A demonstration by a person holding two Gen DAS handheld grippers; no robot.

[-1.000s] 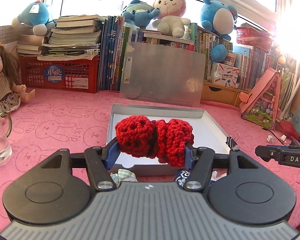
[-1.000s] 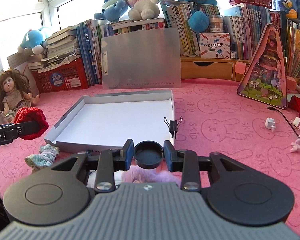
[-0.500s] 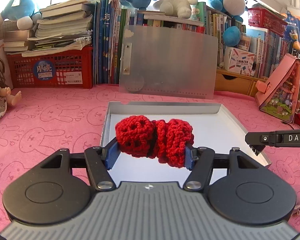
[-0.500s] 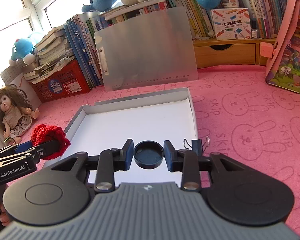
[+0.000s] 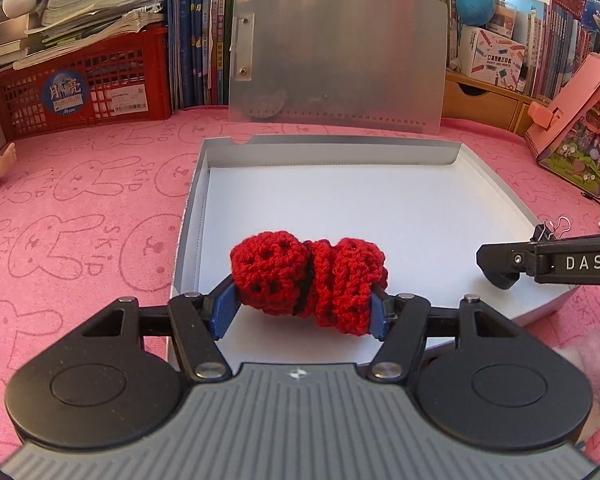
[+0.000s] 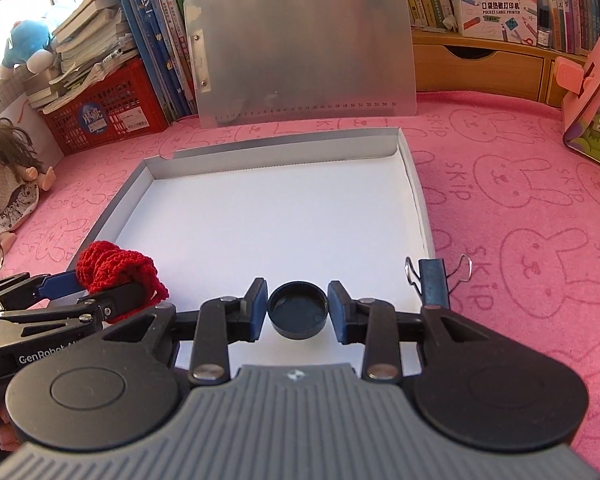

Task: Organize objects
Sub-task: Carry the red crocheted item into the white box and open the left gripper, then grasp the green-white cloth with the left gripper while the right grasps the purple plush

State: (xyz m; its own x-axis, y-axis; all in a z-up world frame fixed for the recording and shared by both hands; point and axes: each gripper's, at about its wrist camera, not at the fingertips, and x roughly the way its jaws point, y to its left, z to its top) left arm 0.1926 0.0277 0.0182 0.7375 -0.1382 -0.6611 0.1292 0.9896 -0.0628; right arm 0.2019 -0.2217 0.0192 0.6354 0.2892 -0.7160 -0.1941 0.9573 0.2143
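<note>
Over the pink mat [image 6: 520, 208], the shallow white tray [image 6: 414, 184] waits bare, and the step in hand looks like delivery: both grippers hang above its near edge. The left gripper [image 5: 305, 305], at the tray's seven o'clock, is clamped about half open on a red crocheted scrunchie [image 5: 308, 280]. The right gripper [image 6: 298, 308], at five o'clock, has just been easing its jaws apart around a small black cap [image 6: 298, 312], with slim gaps showing (barely gripped now). Next: release both and withdraw, clear of the binder clip [image 6: 434, 280] on the rim.
</note>
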